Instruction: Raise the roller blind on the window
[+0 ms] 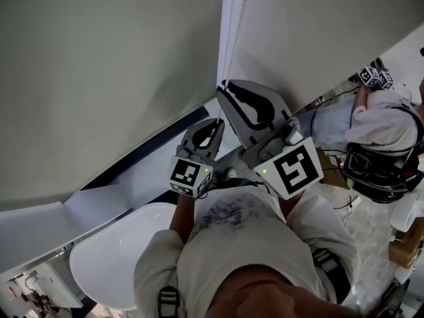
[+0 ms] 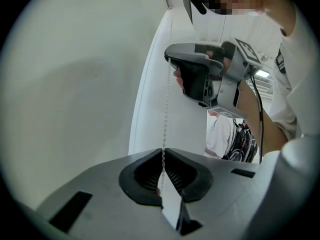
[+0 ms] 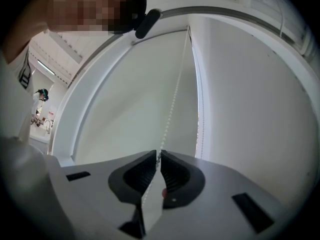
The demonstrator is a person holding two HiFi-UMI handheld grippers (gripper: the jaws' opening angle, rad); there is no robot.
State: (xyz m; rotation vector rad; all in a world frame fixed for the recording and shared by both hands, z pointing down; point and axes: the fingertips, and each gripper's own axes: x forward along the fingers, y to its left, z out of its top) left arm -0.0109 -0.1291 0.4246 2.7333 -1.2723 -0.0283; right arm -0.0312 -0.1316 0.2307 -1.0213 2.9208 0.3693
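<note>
**Both grippers clamped on the blind's operating chain.** The left gripper (image 2: 162,153) has its jaws closed on the bead chain (image 2: 165,111). The chain enters between the ribbed black pads (image 2: 144,176) and runs straight up to the right gripper (image 2: 170,61) above it, which is closed on the same strand. In the right gripper view the chain continues upward from those jaws toward the top of the window recess.

The roller blind (image 1: 99,78) hangs just left of both grippers and covers nearly all the window in view. A dark band below its lower edge may be exposed glass or frame; the head view is too oblique to tell.

*Progress, as judged:* the grasp is made, but the raising is at most barely begun. Most or all of the hauling on the chain remains.

*Materials:*
- **Blind fabric:** matt, pale grey-green and flat, with one faint ripple.
- **Chain:** a string of small pale beads, taut between the grippers.
- **Window frame** (image 2: 150,94): smooth white, with rounded edges.
- **Gripper shells:** grey moulded plastic tapering to blunt tips, each carrying a cube with square black-and-white markers.
</note>
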